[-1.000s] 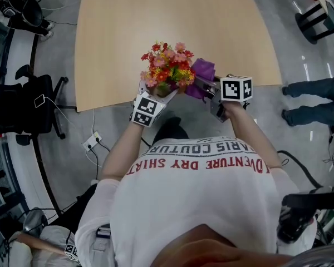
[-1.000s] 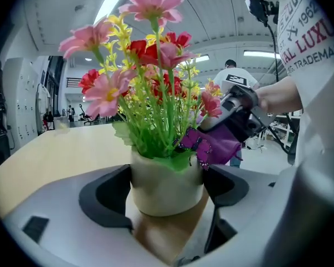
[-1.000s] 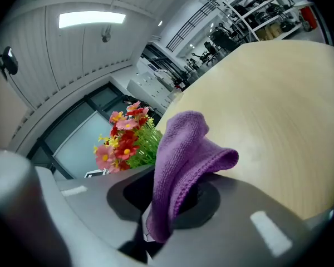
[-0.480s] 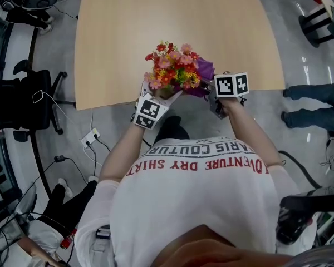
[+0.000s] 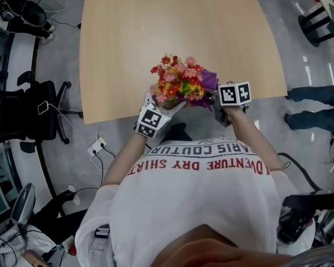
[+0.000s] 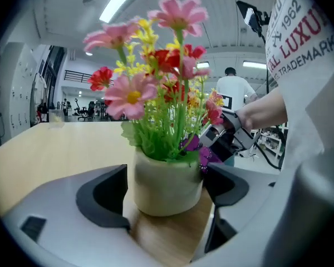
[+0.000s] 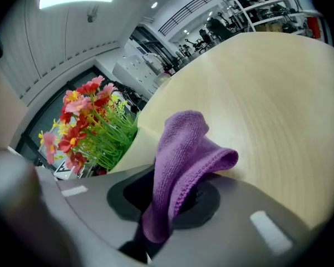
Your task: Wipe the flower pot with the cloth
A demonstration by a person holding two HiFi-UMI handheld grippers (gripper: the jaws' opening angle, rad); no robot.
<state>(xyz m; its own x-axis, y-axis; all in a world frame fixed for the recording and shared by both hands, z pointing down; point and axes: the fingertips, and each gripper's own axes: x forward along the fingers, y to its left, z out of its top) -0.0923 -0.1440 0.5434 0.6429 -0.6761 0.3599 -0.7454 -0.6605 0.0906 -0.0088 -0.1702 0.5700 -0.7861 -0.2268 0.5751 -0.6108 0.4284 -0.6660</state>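
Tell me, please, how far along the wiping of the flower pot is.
Done: the left hand-held gripper grips the flower pot at the table's near edge, and the right hand-held gripper is shut on the purple cloth. In hand: the cloth sits just beside the pot; whether they touch cannot be told. Left: the actual wiping around the pot's wall.

On table (image 5: 156,38) edge: flower pot (image 6: 167,182); cloth (image 5: 210,80) right of it.
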